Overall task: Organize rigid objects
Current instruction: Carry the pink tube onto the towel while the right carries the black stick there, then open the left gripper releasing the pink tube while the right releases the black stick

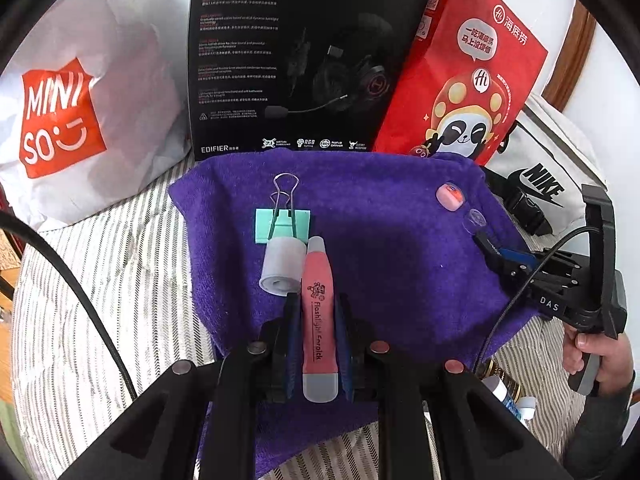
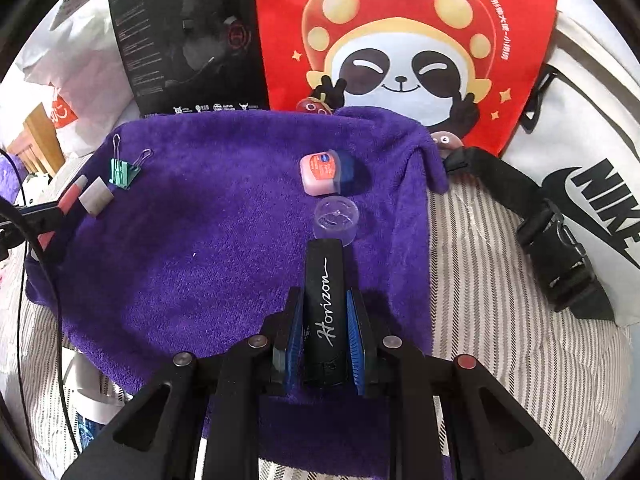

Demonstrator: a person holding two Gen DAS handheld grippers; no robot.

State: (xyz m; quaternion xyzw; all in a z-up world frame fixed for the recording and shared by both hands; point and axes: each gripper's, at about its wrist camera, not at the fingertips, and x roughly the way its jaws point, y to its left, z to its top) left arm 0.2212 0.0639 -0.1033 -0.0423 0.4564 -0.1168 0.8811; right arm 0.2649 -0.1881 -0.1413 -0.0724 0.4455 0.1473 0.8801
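Taking the purple towel (image 1: 380, 240) as the landmark, the items run across it from its left side to its right. Near the towel's left edge lies a green binder clip (image 1: 283, 226), with a white cap (image 1: 282, 266) touching its near side. The left gripper (image 1: 316, 320) is clamped on a pink flashlight earpick (image 1: 318, 320), whose tip sits just beside the white cap. Toward the towel's right edge rests a small pink jar (image 2: 320, 174) with a blue lid, and just in front of it a clear plastic cap (image 2: 335, 218). The right gripper (image 2: 326, 320) is closed around a black Horizon case (image 2: 325, 312), its far end almost touching the clear cap.

The likely trouble comes on setting down. If the earpick goes lower at this angle, its tip may nudge the white cap and roll it toward the towel's left edge and onto the striped bedding (image 2: 500, 300). Likewise the black case could push the light clear cap into the jar. Both held pieces are smooth and slim, so they might slip or pivot between the pads if tilted steeply.
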